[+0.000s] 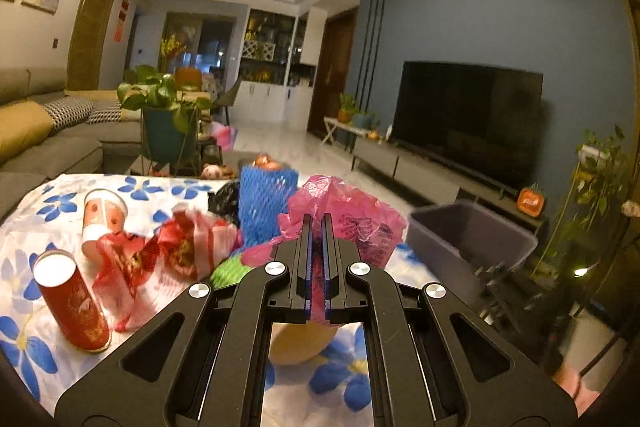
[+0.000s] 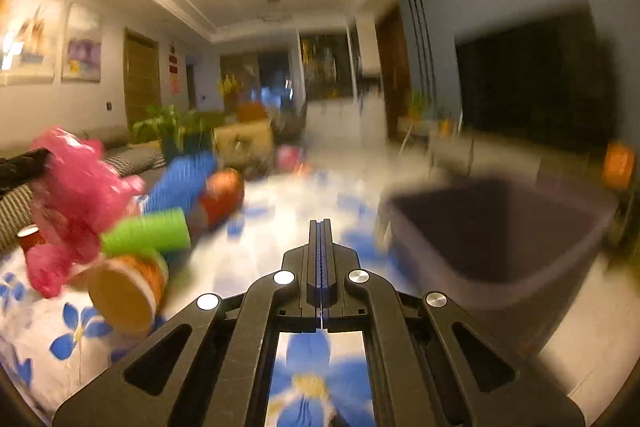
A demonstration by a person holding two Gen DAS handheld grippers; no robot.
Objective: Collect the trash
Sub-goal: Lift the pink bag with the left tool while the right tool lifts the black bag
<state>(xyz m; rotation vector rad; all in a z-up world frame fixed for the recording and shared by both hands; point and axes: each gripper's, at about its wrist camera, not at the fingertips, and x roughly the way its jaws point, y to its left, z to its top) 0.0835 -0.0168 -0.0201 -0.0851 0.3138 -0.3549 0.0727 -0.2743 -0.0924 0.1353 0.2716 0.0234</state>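
My left gripper (image 1: pixel 317 217) is shut on a crumpled pink plastic bag (image 1: pixel 352 215) and holds it above the flowered tablecloth (image 1: pixel 60 187); the bag also shows in the right wrist view (image 2: pixel 76 195), hanging off the table. A grey bin (image 1: pixel 472 243) stands at the table's right edge, also in the right wrist view (image 2: pixel 500 235). My right gripper (image 2: pixel 321 223) is shut and empty above the cloth, left of the bin. That view is motion-blurred.
On the table lie a red can (image 1: pixel 76 303), a paper cup (image 1: pixel 102 223), a red-and-white wrapper (image 1: pixel 172 251), blue foam netting (image 1: pixel 264 203), green netting (image 2: pixel 148 233) and an orange-lidded cup (image 2: pixel 128 291). A sofa is at the left, a TV at the right.
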